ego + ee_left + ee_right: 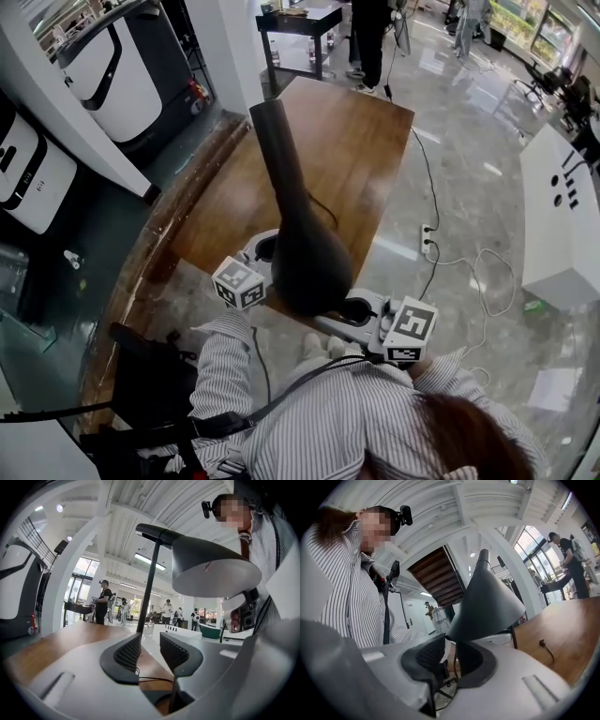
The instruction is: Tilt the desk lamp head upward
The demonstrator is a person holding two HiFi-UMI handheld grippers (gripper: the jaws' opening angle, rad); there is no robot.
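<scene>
Striped shirt (319, 422) is seen nearest; lamp head (305, 253), at table (366, 131) edge, is flanked: right gripper (450, 639) clamped on its rim, left gripper (150, 639) parted (stem (150, 583) beyond gap); cord (546, 649) seen on table.

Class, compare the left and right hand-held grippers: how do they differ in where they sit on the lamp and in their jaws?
The left hand-held gripper faces the lamp's thin stem; the right hand-held gripper faces the rim of the lamp head. The left's jaws stand apart, with the stem seen in the gap; the right's stand closer, with the rim between them, grip unclear. Both have dark ribbed pads.
</scene>
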